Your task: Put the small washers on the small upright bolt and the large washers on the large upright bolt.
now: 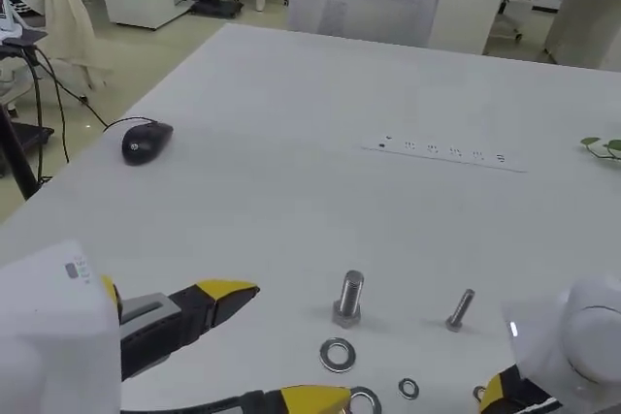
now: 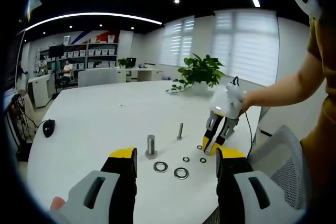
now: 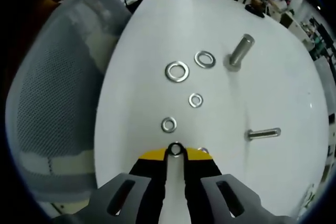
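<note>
Pinching small washer in narrow right gripper; spotting large bolt at 1 o'clock, small bolt at 3 o'clock. Holding left gripper wide.

left tool spread wide, large bolt and two large washers just beyond it

Three near views, shared large bolt

Bright even ceiling light, soft faint shadows, sharp focus, fisheye edge bending.
</note>
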`<state>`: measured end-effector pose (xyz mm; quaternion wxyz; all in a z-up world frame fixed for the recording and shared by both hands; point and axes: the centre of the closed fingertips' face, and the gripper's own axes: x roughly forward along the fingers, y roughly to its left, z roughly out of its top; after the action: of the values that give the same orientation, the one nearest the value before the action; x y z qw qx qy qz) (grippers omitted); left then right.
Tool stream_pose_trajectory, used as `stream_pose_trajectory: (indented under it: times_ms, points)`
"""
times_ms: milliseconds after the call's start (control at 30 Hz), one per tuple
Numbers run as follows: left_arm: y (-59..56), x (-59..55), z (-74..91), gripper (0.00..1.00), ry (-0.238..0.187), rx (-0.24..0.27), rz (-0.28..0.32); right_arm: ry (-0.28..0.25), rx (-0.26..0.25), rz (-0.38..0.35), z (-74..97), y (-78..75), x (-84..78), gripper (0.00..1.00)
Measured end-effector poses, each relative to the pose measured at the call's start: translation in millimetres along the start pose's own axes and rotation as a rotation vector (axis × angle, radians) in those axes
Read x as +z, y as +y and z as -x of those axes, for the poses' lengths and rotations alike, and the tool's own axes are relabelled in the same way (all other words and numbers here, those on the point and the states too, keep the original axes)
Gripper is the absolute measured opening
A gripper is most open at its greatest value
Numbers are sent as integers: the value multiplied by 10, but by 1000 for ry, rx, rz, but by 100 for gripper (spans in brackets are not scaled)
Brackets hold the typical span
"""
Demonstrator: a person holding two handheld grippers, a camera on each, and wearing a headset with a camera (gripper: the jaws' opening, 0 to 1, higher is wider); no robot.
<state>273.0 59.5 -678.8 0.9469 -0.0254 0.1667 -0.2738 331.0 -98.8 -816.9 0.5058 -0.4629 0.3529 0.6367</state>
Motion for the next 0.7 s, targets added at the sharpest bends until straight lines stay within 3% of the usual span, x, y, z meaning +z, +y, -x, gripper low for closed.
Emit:
stream_pose_trajectory:
  times_ms: [233,700]
  points:
    - [3,5,-12,60,1,-3,-6,-18,-32,-6,184,-106,66,12]
    - [0,29,-20,60,-5,-8,-11,-35,-127,-31,545,-526,103,12]
